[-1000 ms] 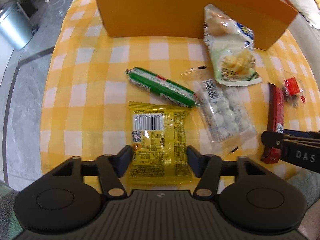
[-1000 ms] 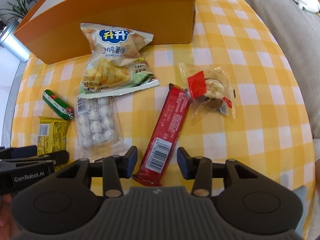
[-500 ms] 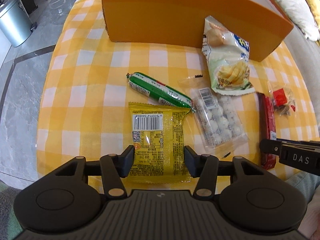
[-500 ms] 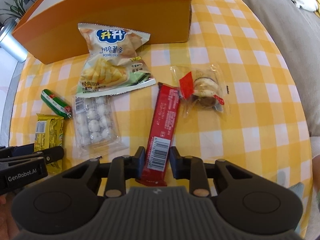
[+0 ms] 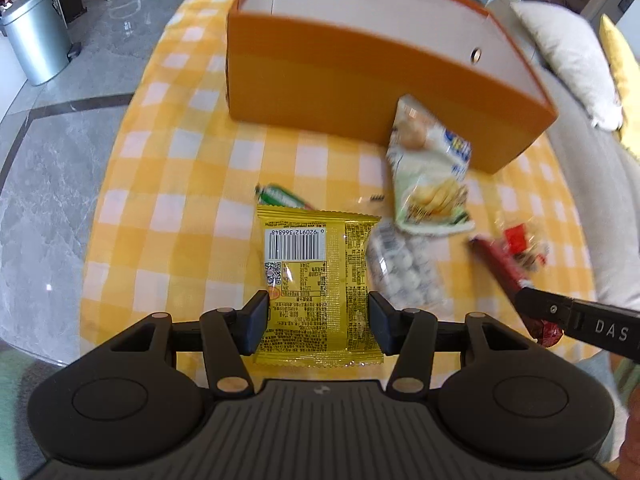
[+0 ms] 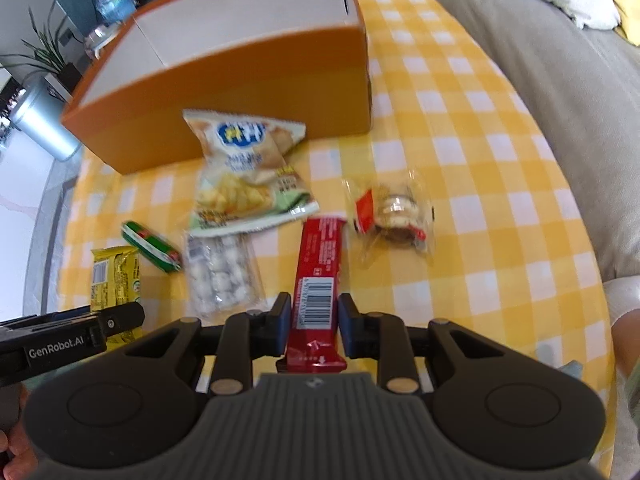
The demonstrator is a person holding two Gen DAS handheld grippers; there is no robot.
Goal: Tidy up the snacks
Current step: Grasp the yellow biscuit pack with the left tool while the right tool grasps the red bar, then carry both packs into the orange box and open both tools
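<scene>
My left gripper (image 5: pixel 318 326) is shut on a yellow snack packet (image 5: pixel 316 280) and holds it lifted above the table. My right gripper (image 6: pixel 314 322) is shut on a red bar (image 6: pixel 318 276) and holds it raised. On the yellow checked cloth lie a green sausage (image 6: pixel 150 246), a clear bag of white balls (image 6: pixel 222 274), a potato-stick bag (image 6: pixel 248 180) and a clear-wrapped pastry (image 6: pixel 394 216). An open orange box (image 5: pixel 360 80) stands behind them; the part of its inside that shows holds nothing.
The round table's edge (image 5: pixel 92 280) drops to a grey floor at the left, with a metal bin (image 5: pixel 38 48) beyond. A grey sofa (image 6: pixel 560 100) with cushions runs along the right side.
Both grippers have lifted and pulled up with their snacks: the yellow packet and the red bar have left the cloth. The right jaws closed on the bar; the box's inside has come into view.
</scene>
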